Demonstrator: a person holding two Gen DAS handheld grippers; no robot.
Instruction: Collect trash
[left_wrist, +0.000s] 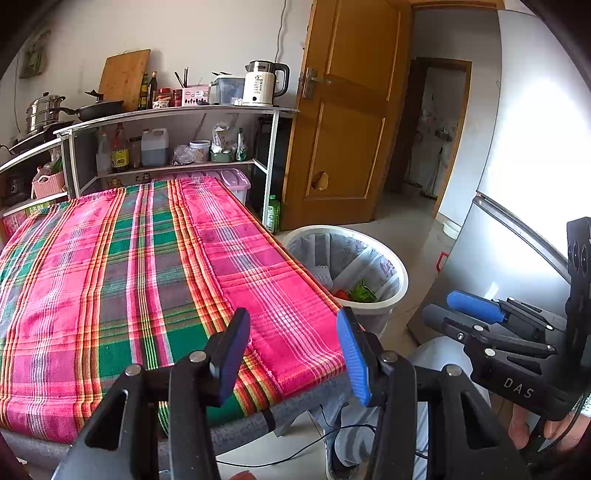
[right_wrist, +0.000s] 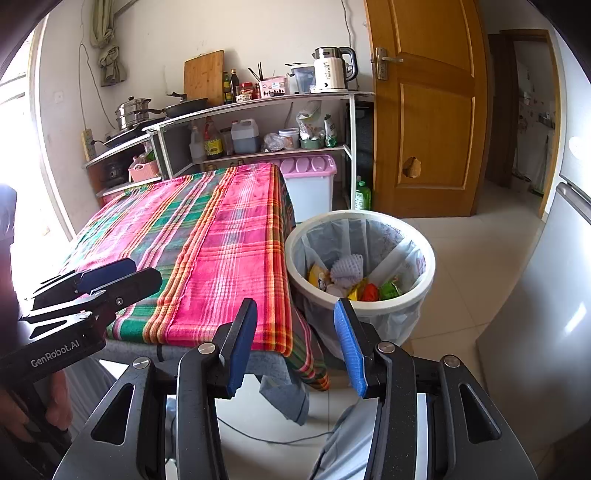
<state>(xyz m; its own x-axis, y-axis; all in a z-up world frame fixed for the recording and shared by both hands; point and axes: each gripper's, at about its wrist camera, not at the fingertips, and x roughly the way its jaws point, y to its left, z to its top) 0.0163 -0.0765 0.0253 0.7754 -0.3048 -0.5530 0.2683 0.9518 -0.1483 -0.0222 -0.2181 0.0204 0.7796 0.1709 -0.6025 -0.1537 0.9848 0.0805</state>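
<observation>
A white trash bin (right_wrist: 421, 254) lined with a clear bag stands on the floor right of the table; it also shows in the left wrist view (left_wrist: 400, 269). Inside lie colourful wrappers (right_wrist: 369, 290) and a white foam net (right_wrist: 347, 271). My left gripper (left_wrist: 293, 354) is open and empty above the table's near right corner. My right gripper (right_wrist: 297, 345) is open and empty, above the gap between the table corner and the bin. Each gripper shows from the side in the other view: the right one (left_wrist: 465, 310), the left one (right_wrist: 122, 277).
The table wears a pink and green plaid cloth (left_wrist: 147, 277). Behind it stands a shelf unit (right_wrist: 258, 125) with bottles, pans and a kettle (right_wrist: 334, 70). A lidded plastic box (right_wrist: 310, 184), a wooden door (right_wrist: 432, 110) and a grey fridge (right_wrist: 546, 295) surround the bin.
</observation>
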